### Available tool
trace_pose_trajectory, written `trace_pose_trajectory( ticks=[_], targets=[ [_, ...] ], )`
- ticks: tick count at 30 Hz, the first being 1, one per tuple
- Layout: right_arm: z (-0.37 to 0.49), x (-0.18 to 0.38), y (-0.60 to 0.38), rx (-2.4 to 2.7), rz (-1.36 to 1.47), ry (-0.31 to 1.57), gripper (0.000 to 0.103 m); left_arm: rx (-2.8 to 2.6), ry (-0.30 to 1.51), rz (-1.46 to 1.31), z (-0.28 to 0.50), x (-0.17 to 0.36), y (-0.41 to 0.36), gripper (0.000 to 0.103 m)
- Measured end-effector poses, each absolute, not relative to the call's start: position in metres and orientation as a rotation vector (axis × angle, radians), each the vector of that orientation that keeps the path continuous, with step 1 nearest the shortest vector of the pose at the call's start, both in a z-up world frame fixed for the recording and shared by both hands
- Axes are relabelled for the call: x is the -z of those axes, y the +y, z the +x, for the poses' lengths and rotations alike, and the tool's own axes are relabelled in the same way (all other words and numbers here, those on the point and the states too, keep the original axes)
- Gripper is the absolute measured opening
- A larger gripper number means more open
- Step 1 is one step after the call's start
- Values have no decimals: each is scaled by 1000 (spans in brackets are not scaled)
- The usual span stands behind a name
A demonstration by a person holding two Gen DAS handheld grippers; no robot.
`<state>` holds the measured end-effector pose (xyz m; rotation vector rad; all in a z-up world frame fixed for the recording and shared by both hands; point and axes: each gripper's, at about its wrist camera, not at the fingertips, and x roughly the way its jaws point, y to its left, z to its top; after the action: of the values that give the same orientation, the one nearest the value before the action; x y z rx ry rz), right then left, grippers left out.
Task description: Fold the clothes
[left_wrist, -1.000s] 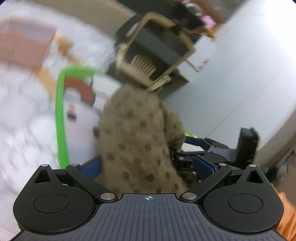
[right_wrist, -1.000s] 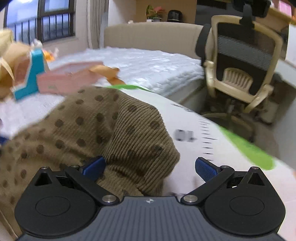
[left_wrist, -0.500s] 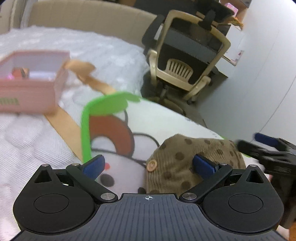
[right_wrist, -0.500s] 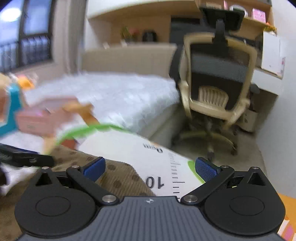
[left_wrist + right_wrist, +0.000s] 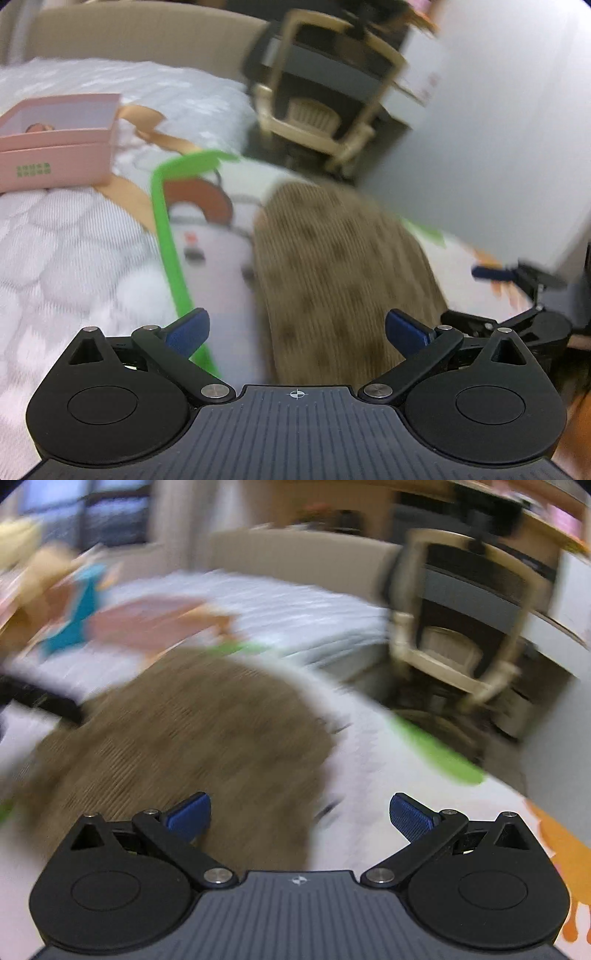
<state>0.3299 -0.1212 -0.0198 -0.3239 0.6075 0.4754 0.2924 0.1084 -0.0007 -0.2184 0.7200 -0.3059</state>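
A brown corduroy garment with dark dots (image 5: pixel 332 266) lies flat on a white play mat with a green border (image 5: pixel 170 236) on the bed. My left gripper (image 5: pixel 297 328) hovers open over its near end, blue pads spread wide, nothing between them. In the right wrist view the same garment (image 5: pixel 184 746) spreads out blurred under and left of my right gripper (image 5: pixel 299 812), which is also open and empty. The right gripper (image 5: pixel 517 291) shows at the right edge of the left wrist view, beside the garment.
A pink box (image 5: pixel 55 147) with tan ribbon (image 5: pixel 147 129) sits on the white quilt (image 5: pixel 74 258) to the left. A beige office chair (image 5: pixel 325 107) stands past the bed's far edge. A white wall or cabinet (image 5: pixel 498 147) rises on the right.
A second ago both grippers held the garment bunched up. They have let go, and it now lies spread flat on the mat. Both cameras are moving fast; the views are blurred.
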Motion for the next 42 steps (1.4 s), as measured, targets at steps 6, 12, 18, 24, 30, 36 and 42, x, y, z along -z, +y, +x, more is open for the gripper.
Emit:
trace_pose_trajectory(
  ticks=[6, 12, 18, 24, 30, 36, 42],
  targets=[
    [277, 32, -112, -506, -474, 565, 103, 262, 778, 18, 254, 20, 88, 103],
    [247, 39, -105, -578, -610, 526, 103, 294, 780, 1, 230, 16, 88, 103],
    [268, 46, -103, -367, -689, 441, 103, 241, 810, -8, 239, 27, 81, 103],
    [266, 30, -130, -507, -496, 574, 103, 365, 744, -89, 229, 8, 85, 103],
    [262, 7, -126, -614, -408, 533, 103, 516, 649, -216, 241, -3, 85, 103],
    [294, 32, -107, -431, -519, 515, 103, 478, 657, -239, 257, -3, 79, 103],
    [311, 5, -124, -512, -336, 525, 103, 548, 523, -293, 287, -47, 88, 103]
  ],
)
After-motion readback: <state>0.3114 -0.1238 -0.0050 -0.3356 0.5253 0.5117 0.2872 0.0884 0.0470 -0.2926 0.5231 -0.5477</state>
